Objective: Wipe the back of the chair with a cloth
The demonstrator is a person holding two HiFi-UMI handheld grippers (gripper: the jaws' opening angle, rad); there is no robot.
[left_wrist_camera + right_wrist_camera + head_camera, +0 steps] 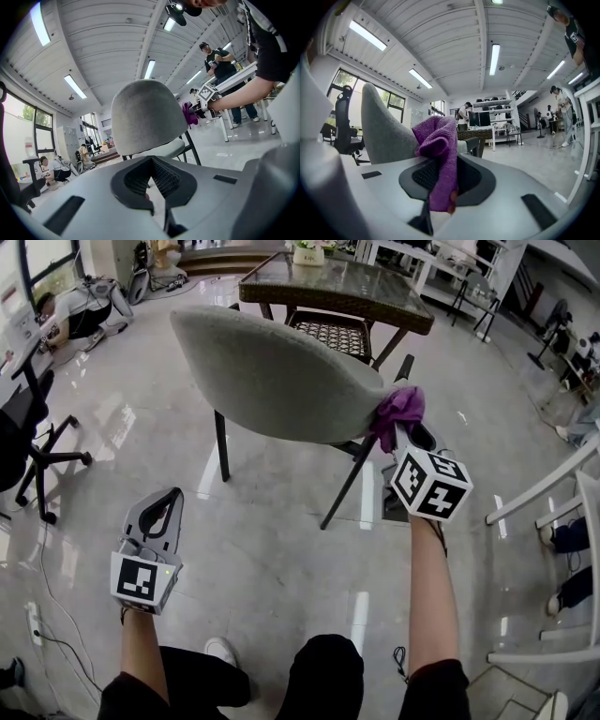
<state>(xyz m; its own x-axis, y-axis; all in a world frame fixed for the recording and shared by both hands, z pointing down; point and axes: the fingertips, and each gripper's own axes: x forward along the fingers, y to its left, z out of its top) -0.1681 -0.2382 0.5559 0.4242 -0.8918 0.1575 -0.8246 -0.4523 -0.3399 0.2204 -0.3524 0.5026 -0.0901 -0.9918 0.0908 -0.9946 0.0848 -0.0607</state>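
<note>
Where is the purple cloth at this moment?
In the head view the purple cloth sits right of centre, clamped in the right gripper, against the right edge of the grey chair back.

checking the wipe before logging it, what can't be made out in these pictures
- Tips of the right tongs: covered by the purple cloth, in the right gripper view and head view.
- Cloth meeting the chair back: head view, the bunched cloth hides the contact spot.
- Chair seat: head view, hidden under the chair back; left gripper view shows only its edge.
- Dust on the chair back: too fine in every view.
</note>
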